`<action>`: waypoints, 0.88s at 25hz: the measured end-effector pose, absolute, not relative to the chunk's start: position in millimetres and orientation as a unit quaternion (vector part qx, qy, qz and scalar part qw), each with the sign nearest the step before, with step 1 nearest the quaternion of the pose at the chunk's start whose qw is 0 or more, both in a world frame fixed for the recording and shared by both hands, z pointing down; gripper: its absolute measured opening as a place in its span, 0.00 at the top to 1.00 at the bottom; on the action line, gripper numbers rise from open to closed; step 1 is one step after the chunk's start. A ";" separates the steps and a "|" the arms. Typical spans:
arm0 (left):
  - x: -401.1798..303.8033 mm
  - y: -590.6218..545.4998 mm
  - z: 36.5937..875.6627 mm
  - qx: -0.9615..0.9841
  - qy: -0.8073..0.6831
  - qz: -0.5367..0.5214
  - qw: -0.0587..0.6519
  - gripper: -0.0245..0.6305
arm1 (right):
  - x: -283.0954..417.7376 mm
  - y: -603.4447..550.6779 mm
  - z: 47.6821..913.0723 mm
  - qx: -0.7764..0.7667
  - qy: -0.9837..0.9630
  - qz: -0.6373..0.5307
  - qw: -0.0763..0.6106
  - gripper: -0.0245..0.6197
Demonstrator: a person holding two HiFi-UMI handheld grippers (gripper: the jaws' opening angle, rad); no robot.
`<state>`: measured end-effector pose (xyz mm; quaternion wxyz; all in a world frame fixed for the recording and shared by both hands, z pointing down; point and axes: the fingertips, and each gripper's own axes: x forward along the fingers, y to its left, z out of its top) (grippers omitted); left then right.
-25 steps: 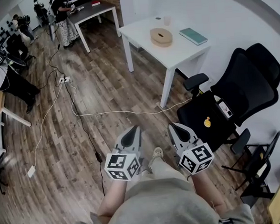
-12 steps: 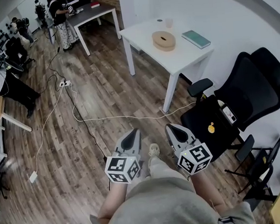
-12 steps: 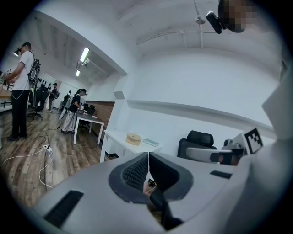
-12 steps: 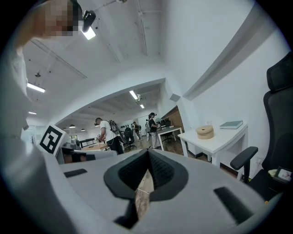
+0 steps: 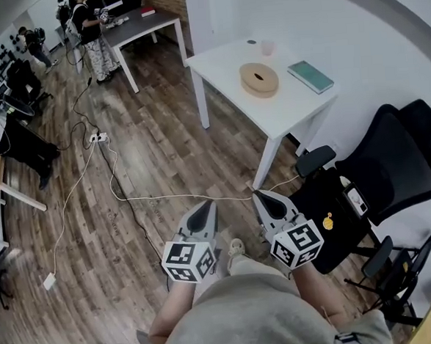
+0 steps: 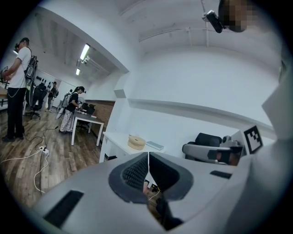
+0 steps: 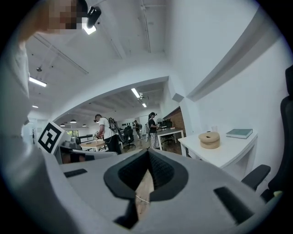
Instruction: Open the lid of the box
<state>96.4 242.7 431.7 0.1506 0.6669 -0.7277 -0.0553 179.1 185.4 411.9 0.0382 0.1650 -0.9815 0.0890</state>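
Head view looks steeply down on a wooden floor (image 5: 148,157), with the left claw (image 5: 205,207) and the right claw (image 5: 267,201) held side by side in front of the person's lap, both pointing toward a white counter (image 5: 222,60) that stands well apart from them. The box (image 5: 259,83), round and tan, sits near the middle of that counter with its lid (image 5: 251,74) on; a dark hole marks the centre of the lid. Just beside the box on the wall side lies a green book (image 5: 311,76), and a small cup (image 5: 267,48) stands near the counter's far edge. The left gripper view shows the left claw's ribbed pads pressed together at the tips with nothing between them, and the box is small in the distance beyond. The right gripper view shows the right claw closed the same way and empty, with the box and the book on the counter off to its right. A black office chair (image 5: 391,159) stands near the right claw, between it and the wall. A white cable (image 5: 166,196) trails across the floor from the counter's leg toward a power strip (image 5: 99,137). Other people stand at a grey table (image 5: 142,22) at the far end of the room.
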 end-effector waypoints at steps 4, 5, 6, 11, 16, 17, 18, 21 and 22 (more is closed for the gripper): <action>75.4 207.0 425.8 0.663 -0.731 -0.058 0.150 0.95 | 159.0 143.8 407.8 0.164 -0.982 0.079 0.041 0.97; 70.7 198.7 425.1 0.662 -0.732 -0.058 0.150 0.95 | 154.9 133.8 406.8 0.163 -0.983 0.078 0.041 0.97; 66.3 190.6 424.9 0.662 -0.732 -0.058 0.149 0.95 | 151.0 124.5 406.1 0.163 -0.983 0.077 0.041 0.97; 43.0 148.2 428.5 0.659 -0.733 -0.062 0.154 0.95 | 130.8 82.7 408.2 0.163 -0.983 0.067 0.045 0.97; 27.3 104.8 431.4 0.661 -0.732 -0.064 0.152 0.95 | 116.2 44.4 414.6 0.161 -0.984 0.062 0.052 0.97; 24.5 98.5 431.3 0.660 -0.733 -0.065 0.151 0.95 | 113.9 37.7 415.3 0.161 -0.984 0.062 0.053 0.97; 21.2 93.3 431.2 0.659 -0.734 -0.067 0.151 0.95 | 111.1 31.6 415.8 0.161 -0.984 0.061 0.053 0.97; 11.3 80.5 432.3 0.656 -0.736 -0.070 0.154 0.95 | 100.7 17.5 416.2 0.158 -0.984 0.061 0.055 0.97; 9.2 77.1 433.4 0.656 -0.736 -0.070 0.155 0.95 | 97.7 14.2 416.9 0.157 -0.984 0.062 0.057 0.97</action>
